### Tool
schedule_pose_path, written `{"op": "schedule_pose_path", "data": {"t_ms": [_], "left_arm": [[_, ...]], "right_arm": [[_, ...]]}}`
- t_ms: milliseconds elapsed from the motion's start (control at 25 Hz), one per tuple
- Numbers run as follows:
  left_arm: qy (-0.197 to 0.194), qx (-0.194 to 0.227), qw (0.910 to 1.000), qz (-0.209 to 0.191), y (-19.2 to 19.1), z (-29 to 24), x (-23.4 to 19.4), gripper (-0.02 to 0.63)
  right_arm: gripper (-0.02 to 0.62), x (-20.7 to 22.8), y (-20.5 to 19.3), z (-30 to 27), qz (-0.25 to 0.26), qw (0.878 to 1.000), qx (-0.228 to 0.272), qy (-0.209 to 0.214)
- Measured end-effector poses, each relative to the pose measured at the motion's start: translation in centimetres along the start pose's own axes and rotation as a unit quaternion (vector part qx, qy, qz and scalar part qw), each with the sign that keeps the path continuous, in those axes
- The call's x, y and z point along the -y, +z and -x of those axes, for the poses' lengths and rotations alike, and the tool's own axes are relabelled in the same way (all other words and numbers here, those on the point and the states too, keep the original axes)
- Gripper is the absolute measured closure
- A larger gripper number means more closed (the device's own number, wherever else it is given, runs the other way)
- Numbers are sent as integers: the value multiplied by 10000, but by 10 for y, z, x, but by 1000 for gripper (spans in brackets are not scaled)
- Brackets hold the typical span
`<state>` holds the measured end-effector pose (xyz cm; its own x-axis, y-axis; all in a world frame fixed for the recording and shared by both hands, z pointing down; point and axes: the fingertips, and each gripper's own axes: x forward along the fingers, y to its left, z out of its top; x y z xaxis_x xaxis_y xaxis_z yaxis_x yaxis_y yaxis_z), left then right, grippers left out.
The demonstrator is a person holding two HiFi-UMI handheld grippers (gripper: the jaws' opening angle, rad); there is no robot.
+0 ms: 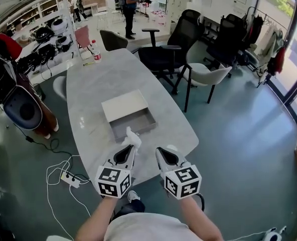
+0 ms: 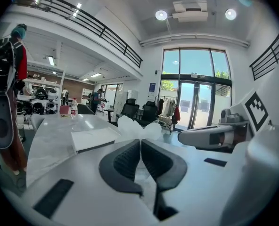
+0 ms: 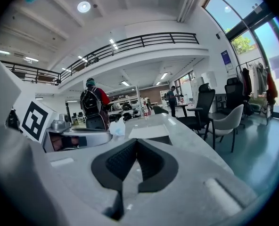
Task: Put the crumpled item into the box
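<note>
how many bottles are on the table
1. A clear plastic bottle with a red label stands at the far end of the grey oval table, beyond the open grey box. No other shows.

We see a pale grey, marble-veined oval surface (image 1: 93,84), smooth and glossy; the white crumpled item (image 1: 132,136) looks like thin, creased paper; the shallow grey box (image 1: 133,122) seems matt card; the left claw (image 1: 133,145) has a smooth white plastic shell and dark, ribbed, matt pads (image 2: 123,160).

Overhead and low views (shared table (image 1: 103,79))
</note>
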<state>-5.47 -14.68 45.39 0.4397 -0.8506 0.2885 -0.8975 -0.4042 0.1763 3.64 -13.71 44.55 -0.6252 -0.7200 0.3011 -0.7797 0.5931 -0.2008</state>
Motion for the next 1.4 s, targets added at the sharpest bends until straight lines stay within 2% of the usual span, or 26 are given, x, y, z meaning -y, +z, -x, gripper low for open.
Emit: {"op": "schedule_pose_path", "data": {"t_ms": [480, 760, 1040, 1280, 1400], "left_arm": [[10, -63, 9997, 216, 14, -33, -83, 589], [-27, -142, 9997, 183, 21, -50, -106, 589], [2, -369, 9992, 138, 15, -70, -123, 589], [155, -725, 9972, -21, 4, -107, -127, 589], [357, -939, 9945, -308, -3, -123, -132, 589]], "right_arm": [[591, -9, 31, -94, 159, 9997, -159, 92], [591, -12, 49, -131, 235, 9994, -151, 193], [591, 1, 48, -154, 174, 9992, -214, 292], [591, 33, 45, -173, 210, 9969, -396, 653], [591, 50, 47, -184, 218, 9949, -479, 857]]}}
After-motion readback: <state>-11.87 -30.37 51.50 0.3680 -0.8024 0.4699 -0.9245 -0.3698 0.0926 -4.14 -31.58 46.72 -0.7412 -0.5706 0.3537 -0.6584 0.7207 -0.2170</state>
